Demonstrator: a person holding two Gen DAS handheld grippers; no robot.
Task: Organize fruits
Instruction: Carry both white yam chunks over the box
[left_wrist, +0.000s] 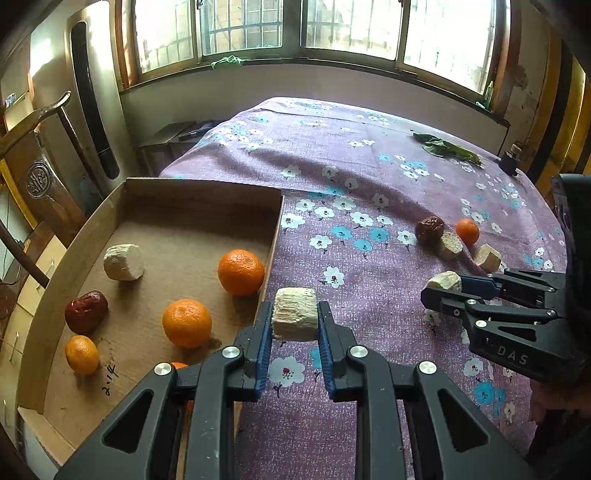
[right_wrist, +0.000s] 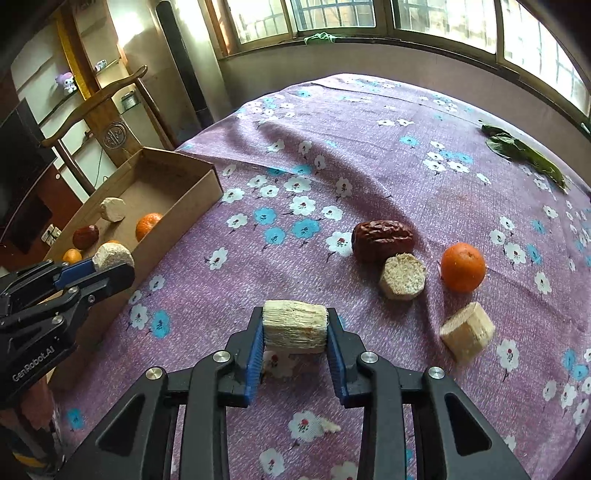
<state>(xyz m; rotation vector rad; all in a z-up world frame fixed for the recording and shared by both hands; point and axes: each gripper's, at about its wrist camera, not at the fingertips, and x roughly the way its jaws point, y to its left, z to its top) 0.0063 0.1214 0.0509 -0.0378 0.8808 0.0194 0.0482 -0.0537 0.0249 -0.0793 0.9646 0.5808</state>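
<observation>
- We hold the left claw (left_wrist: 295, 319) clamped on a pale, fibrous cylindrical chunk (left_wrist: 295, 314), its blue pads pressing both flat sides; the chunk hangs just past the right wall of the shallow brown cardboard tray (left_wrist: 271, 251), over the cloth
- Our right claw (right_wrist: 295, 328) is closed on a second pale ribbed chunk (right_wrist: 295, 325), gripped across its ends, just above the purple flower-print cloth on the bench (right_wrist: 332, 155)
- Inside the tray: one pale stub (left_wrist: 123, 262), a wrinkled dark red date (left_wrist: 86, 311), three round orange tangerines (left_wrist: 241, 272), apart from one another
- Loose on the cloth, near our right claw: a second dark red date (right_wrist: 382, 240) touching a cut pale stub (right_wrist: 402, 276), a small tangerine (right_wrist: 463, 267) just beside, another pale wedge (right_wrist: 467, 336) nearer
- Green leaves (right_wrist: 524, 151) lie well apart at the far edge
</observation>
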